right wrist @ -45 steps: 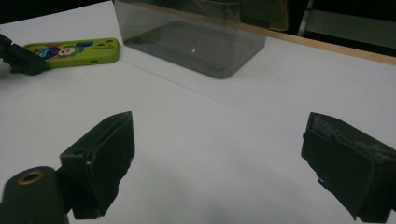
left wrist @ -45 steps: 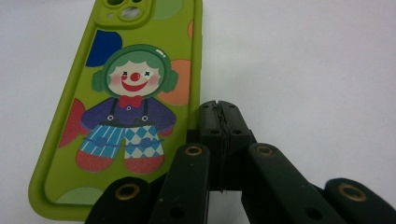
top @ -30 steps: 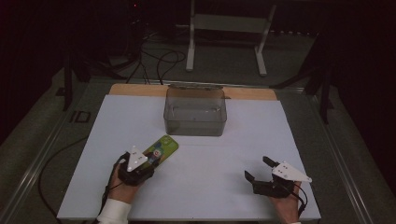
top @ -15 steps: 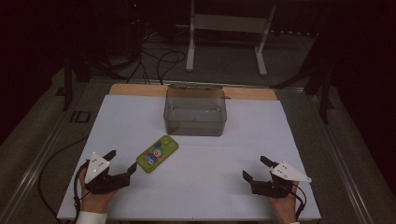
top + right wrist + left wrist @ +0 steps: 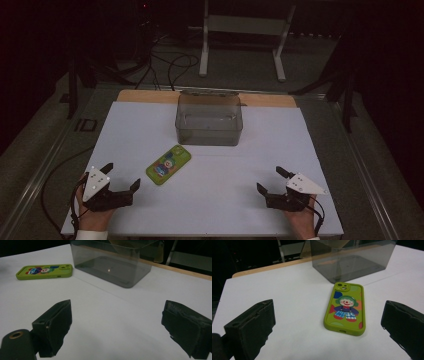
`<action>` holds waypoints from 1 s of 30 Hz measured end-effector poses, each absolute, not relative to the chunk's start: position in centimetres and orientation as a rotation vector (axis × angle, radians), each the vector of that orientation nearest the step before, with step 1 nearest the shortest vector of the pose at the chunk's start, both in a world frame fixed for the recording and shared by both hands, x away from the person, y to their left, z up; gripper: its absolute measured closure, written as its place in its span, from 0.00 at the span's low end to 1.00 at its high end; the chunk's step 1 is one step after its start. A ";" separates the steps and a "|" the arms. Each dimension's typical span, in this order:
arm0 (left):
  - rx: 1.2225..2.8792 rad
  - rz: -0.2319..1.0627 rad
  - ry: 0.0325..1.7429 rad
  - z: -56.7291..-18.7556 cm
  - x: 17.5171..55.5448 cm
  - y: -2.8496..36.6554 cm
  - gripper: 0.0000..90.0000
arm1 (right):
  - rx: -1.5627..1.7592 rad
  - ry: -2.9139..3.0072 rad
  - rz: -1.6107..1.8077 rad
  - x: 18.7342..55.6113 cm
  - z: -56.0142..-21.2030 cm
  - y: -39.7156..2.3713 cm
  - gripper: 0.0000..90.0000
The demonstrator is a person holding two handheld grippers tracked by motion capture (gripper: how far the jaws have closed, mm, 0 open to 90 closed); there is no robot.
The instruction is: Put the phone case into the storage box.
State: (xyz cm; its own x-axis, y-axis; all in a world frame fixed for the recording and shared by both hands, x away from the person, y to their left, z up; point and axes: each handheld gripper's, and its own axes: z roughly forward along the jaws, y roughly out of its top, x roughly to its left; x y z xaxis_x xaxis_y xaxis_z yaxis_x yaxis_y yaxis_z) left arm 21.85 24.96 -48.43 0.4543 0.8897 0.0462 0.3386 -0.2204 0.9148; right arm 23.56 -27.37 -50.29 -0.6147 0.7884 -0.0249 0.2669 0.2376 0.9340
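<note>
Now the green phone case (image 5: 168, 164) lies flat on the white table (image 5: 240, 210) before the empty bin (image 5: 209, 119); left gripper (image 5: 123, 182), jaws just opened, stands spread and empty, right gripper (image 5: 270, 181) likewise — looks finished.

Left tool (image 5: 123, 176) down at the near left, held from below by the left hand (image 5: 92, 212), jaws spread wide with nothing between them, having just been opening. Grey three-cornered plate on top, cable trailing off the back. Right tool (image 5: 268, 180) at the near right, gripped by the right hand (image 5: 301, 222), jaws also wide apart and empty. Both angled forward and slightly inward, hanging low and well apart.
</note>
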 end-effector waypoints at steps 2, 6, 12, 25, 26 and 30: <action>1.780 0.743 1.056 -48.3 21.9 24.9 0.00 | 0.966 2.014 1.373 23.6 -50.3 -27.3 0.11; 1.799 0.728 1.050 -48.1 22.2 24.6 0.00 | 0.972 2.010 1.377 23.6 -50.3 -27.4 0.11; 1.881 0.724 1.015 -47.5 22.9 23.3 0.00 | 0.980 2.007 1.376 23.6 -50.4 -27.4 0.11; 2.047 0.632 1.030 -47.3 26.6 21.1 0.00 | 0.988 2.003 1.380 23.7 -50.4 -27.5 0.11; 2.047 0.632 1.030 -47.3 26.6 21.1 0.00 | 0.988 2.003 1.380 23.7 -50.4 -27.5 0.11; 2.125 0.589 1.042 -47.4 28.3 20.1 0.00 | 0.996 2.001 1.383 23.7 -50.4 -27.6 0.11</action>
